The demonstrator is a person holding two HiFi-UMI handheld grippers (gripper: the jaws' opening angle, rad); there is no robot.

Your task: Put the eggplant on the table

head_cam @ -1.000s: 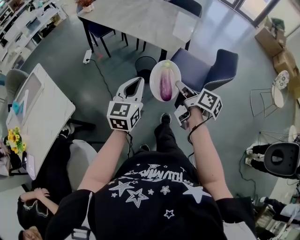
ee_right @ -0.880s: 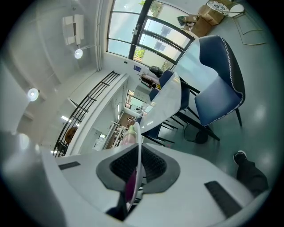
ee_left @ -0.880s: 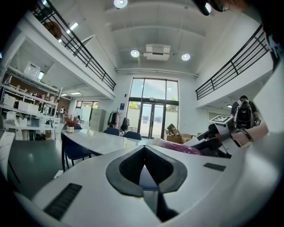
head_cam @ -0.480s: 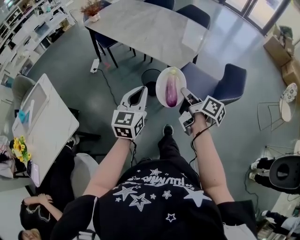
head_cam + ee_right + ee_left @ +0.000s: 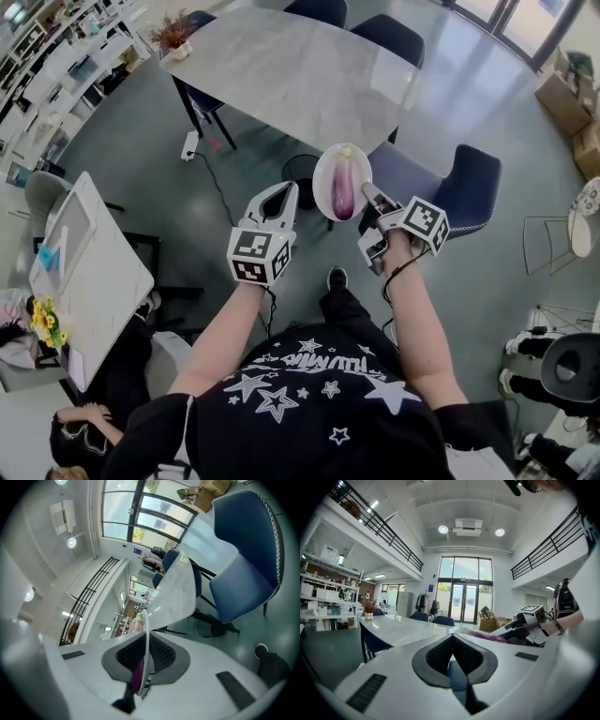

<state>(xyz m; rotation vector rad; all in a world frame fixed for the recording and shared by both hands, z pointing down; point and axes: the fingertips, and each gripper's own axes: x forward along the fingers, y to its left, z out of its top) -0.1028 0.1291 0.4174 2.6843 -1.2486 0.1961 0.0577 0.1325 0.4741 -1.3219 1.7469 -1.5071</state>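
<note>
The table (image 5: 281,75) is the biggest thing before me, a long grey marble top, and I give every place from it. A blue chair (image 5: 464,192) stands at its near right corner, with the seat turned to the table. A small plant pot (image 5: 175,36) sits on its far left corner.

My left gripper (image 5: 290,186) hangs in the air in front of the near edge of the table, not over the top. Its jaws are closed together and there is nothing between them; in the left gripper view the tips meet on a line.

My right gripper (image 5: 367,188) is beside it, closer to the near right corner of the table, also short of the edge. Its jaws are narrow and pinch the rim of a white plate (image 5: 323,178). In the right gripper view I see this plate (image 5: 146,634) edge-on between the two pads.

The plate is held above the floor, just before the near edge of the table.

The eggplant (image 5: 344,190) lies in the plate, purple, with its pale green end pointing toward the table. It is not on the table.
</note>
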